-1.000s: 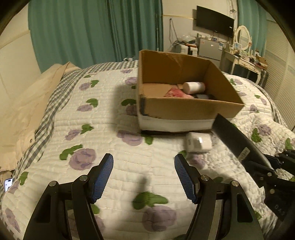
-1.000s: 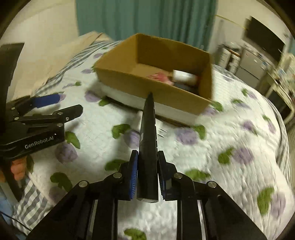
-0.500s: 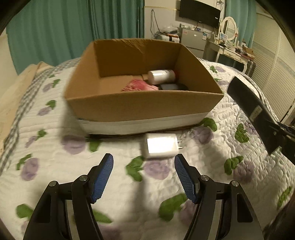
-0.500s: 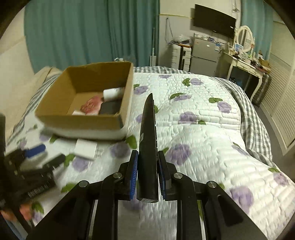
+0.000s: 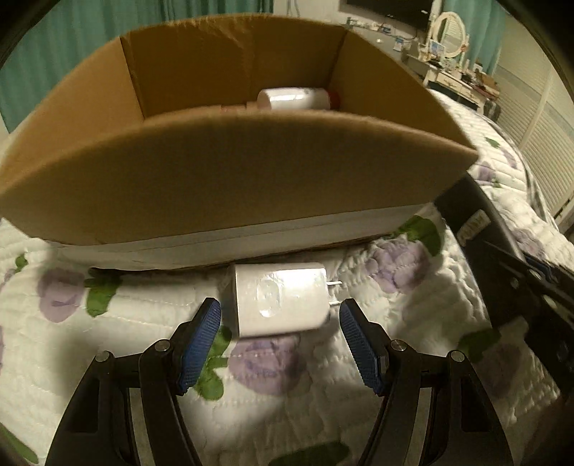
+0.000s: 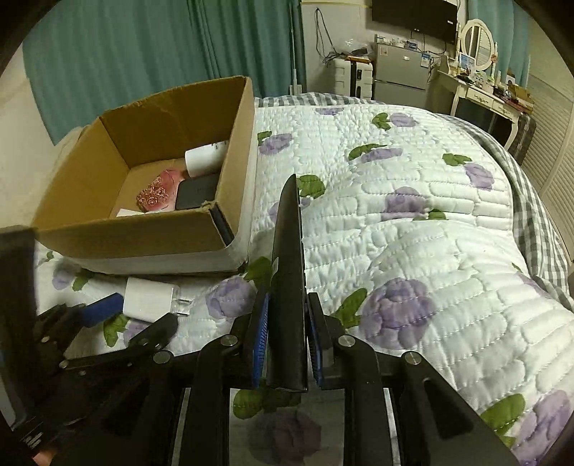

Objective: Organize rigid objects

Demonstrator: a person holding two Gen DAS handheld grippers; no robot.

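White charger [image 5: 280,299]: glossy, blocky, two metal prongs, lying on quilt [image 5: 394,358].

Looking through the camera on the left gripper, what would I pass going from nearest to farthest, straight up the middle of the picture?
Left gripper, open → white charger plug lying on the flowered quilt → cardboard box, near wall → white bottle lying inside the box → teal curtain.

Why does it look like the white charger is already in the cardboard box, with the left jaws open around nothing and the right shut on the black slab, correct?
Not quite. The white charger lies on the quilt outside the cardboard box, between the left gripper's open jaws, as the left wrist view shows. The right gripper is indeed shut on the black slab.
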